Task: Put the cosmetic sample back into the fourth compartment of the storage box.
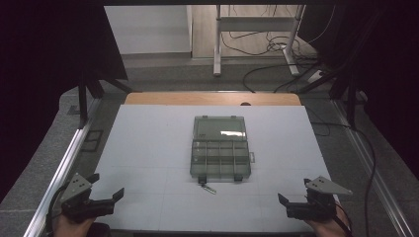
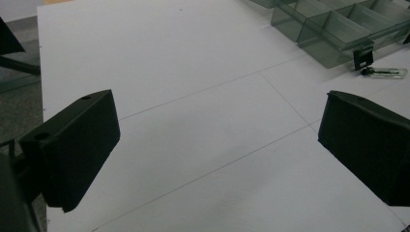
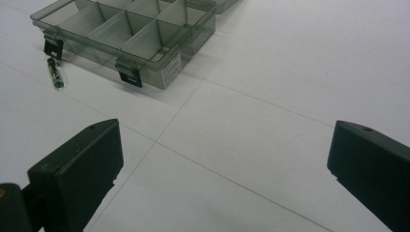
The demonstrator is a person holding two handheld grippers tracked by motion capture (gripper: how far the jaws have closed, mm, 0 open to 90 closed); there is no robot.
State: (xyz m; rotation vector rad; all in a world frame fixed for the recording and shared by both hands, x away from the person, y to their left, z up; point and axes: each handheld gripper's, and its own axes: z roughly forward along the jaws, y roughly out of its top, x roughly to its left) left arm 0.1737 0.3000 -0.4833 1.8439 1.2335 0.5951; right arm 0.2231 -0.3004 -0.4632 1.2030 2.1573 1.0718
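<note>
Two grippers rest at the near edge of the white bench: left gripper and right gripper, both with jaws spread wide, nothing between them. Beyond, mid-bench, a small clear vial lies just before the open grey compartment box, lid folded back.

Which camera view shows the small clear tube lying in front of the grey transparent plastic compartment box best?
The right gripper view: the small clear tube lies whole and largest. The left gripper view shows it near the edge; the high view shows it tiny.
</note>
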